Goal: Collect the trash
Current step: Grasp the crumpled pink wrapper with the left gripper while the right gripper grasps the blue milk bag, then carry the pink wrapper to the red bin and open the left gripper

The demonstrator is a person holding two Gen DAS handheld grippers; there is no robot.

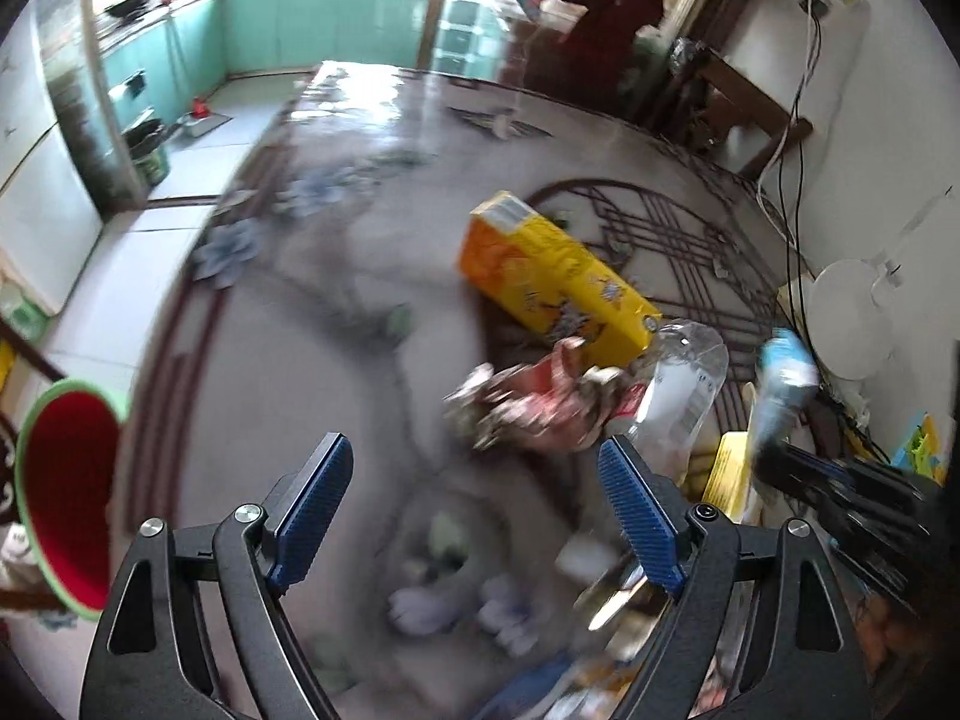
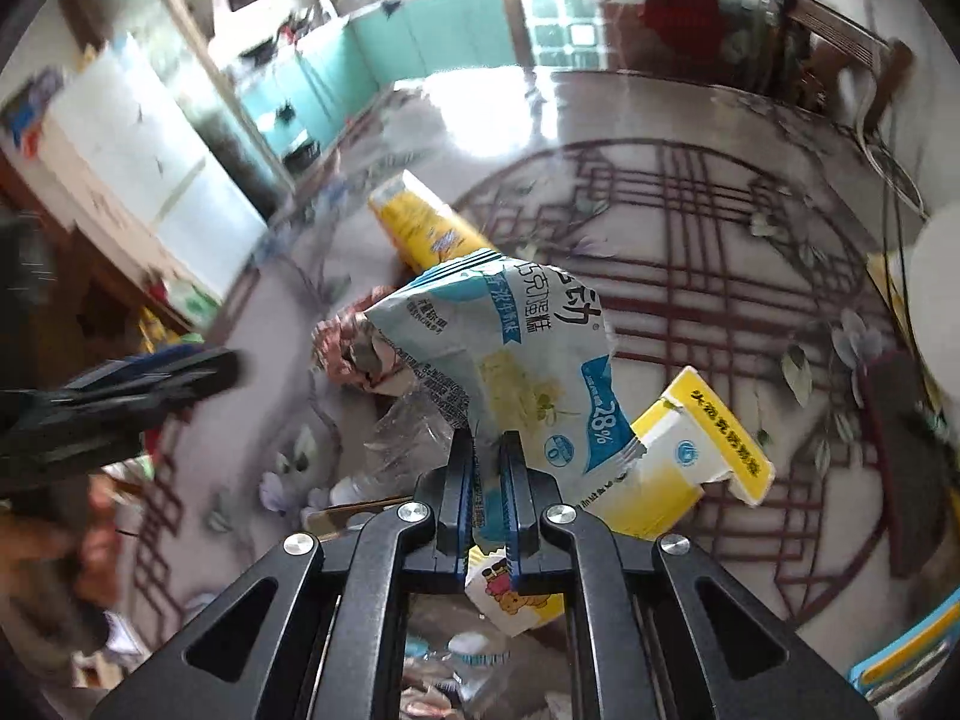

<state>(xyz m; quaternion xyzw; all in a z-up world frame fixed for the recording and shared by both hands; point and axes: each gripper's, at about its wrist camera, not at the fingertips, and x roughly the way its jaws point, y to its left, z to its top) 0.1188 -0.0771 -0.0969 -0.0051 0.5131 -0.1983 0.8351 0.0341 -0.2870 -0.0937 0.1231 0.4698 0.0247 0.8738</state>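
My right gripper (image 2: 486, 441) is shut on a crumpled white and blue wrapper (image 2: 510, 348) and holds it above the floor; it also shows blurred in the left wrist view (image 1: 780, 378). My left gripper (image 1: 474, 468) is open and empty, above the patterned floor. Just beyond it lie a crumpled red wrapper (image 1: 528, 399), a clear plastic bottle (image 1: 684, 384) and a yellow carton (image 1: 552, 276). In the right wrist view the red wrapper (image 2: 354, 348), the bottle (image 2: 414, 432), the yellow carton (image 2: 420, 222) and a yellow and white box (image 2: 690, 456) lie under the held wrapper.
A red bucket with a green rim (image 1: 66, 504) stands at the left. A white round fan base (image 1: 852, 318) and cables (image 1: 792, 192) are by the right wall. More litter (image 1: 606, 594) lies below my left gripper. A wooden chair (image 1: 738, 102) stands at the back right.
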